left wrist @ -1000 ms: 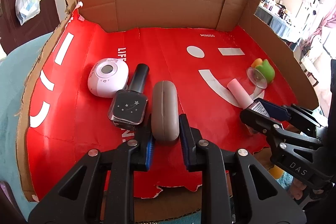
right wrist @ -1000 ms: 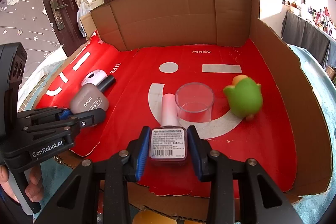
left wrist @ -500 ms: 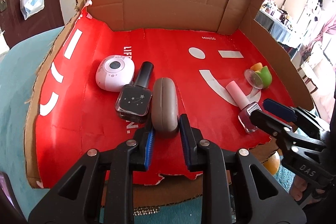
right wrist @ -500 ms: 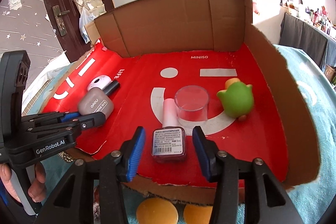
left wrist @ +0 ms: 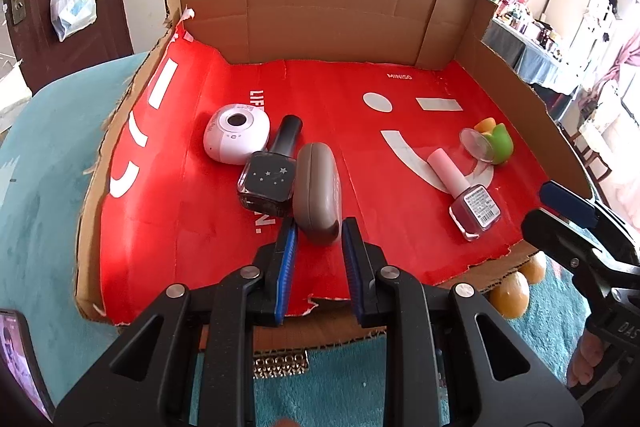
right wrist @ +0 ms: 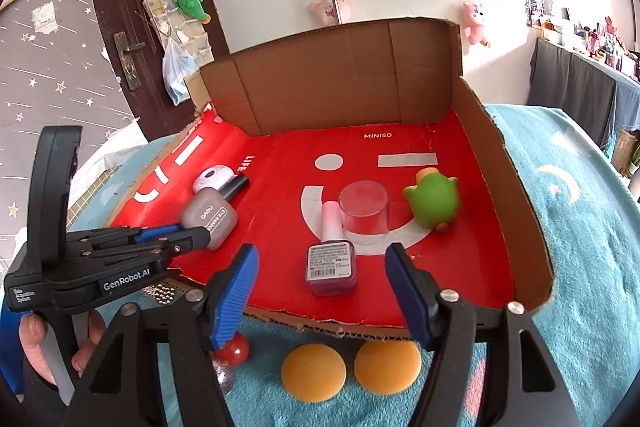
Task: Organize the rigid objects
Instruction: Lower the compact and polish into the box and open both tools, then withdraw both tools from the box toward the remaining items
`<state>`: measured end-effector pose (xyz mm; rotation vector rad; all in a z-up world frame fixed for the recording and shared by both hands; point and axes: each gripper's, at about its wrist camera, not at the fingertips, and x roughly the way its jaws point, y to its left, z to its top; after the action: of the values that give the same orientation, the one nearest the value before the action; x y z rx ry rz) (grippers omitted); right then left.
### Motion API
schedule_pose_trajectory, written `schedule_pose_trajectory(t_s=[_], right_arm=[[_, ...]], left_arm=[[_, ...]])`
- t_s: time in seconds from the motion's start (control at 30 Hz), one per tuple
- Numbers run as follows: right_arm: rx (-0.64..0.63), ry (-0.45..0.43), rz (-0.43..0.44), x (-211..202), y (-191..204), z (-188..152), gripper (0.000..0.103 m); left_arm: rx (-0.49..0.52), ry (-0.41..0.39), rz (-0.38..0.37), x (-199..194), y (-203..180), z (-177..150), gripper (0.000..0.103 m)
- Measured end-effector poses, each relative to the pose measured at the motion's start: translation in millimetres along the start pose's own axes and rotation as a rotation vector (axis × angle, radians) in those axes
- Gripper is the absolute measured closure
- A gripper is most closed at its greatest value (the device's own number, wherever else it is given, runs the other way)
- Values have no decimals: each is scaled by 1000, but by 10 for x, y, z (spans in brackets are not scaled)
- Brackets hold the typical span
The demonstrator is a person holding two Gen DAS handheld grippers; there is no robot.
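On the red box floor, the left gripper pinches a taupe case — the right gripper, jaws just widened, straddles a released maroon polish bottle.

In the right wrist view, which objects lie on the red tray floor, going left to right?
White round gadget → taupe eyeshadow case → pink-capped nail polish bottle → clear cup → green toy.
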<state>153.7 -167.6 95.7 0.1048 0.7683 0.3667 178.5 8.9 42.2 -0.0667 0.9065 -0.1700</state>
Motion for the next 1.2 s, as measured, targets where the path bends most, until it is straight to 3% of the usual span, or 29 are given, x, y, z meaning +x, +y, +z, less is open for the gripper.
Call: schedule_pose_trajectory(t_s=[0.23, 0.3, 0.33, 0.37, 0.4, 0.67, 0.8, 0.97, 1.2], right_arm=[[9, -12, 4, -86, -1, -41, 29], [11, -16, 5, -109, 2, -49, 27], [11, -18, 5, -123, 4, -51, 26], [10, -21, 4, -137, 7, -52, 25], [9, -23, 4, -146, 9, -50, 25], [14, -39, 6, -227, 11, -71, 21], [10, -45, 9, -261, 28, -85, 10], [-4, -62, 23, -324, 82, -128, 0], [-40, -93, 20, -470, 168, -203, 0]], left_arm=[[-2, 0, -3, -30, 9, -46, 81], [-3, -6, -5, -49, 14, -53, 75], [-2, -11, -10, -63, 15, -58, 59], [-3, -16, -13, -76, 17, -62, 24], [-8, -29, -15, -98, 23, -69, 15], [-7, -54, -17, -191, 21, -87, 15], [4, -77, 2, -269, -5, -118, 7], [35, -149, 54, -440, -71, -189, 0], [29, -263, 80, -702, -65, -351, 0]])
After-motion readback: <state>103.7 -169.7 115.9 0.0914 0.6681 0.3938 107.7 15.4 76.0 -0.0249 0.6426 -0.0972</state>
